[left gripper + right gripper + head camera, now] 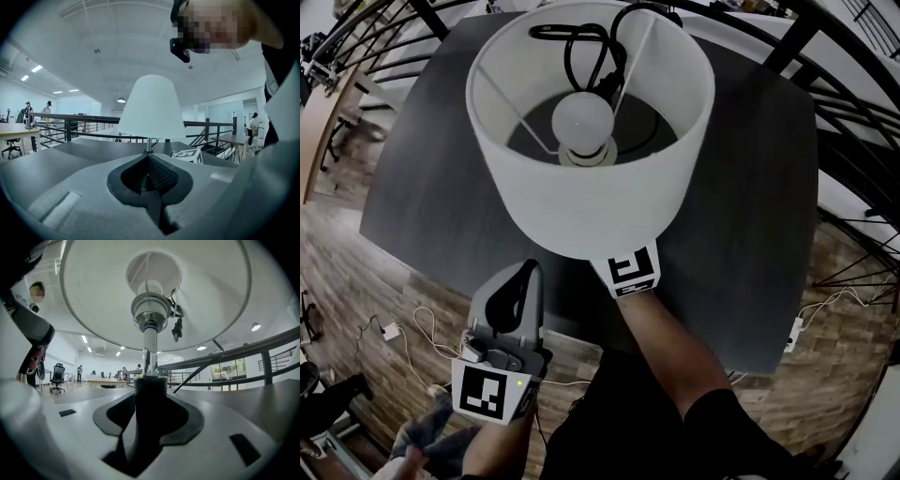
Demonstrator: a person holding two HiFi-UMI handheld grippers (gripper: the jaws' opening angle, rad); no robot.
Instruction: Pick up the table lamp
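The table lamp (591, 202) stands on a dark table (769, 187). Seen from above, its white shade shows a round bulb (581, 122), with a coiled black cord (581, 42) behind it. My right gripper reaches in under the shade, so only its marker cube (633, 270) shows in the head view. In the right gripper view, that gripper (150, 394) is shut on the black lower part of the lamp stem (150, 345). My left gripper (528, 269) hangs off the table's near edge, left of the lamp, shut and holding nothing. It faces the lamp (151, 110) from a short distance.
A black metal railing (853, 103) runs behind and to the right of the table. White cables and a plug (391, 330) lie on the wood floor below the near edge. Desks, chairs and people (28, 110) are far off in the room.
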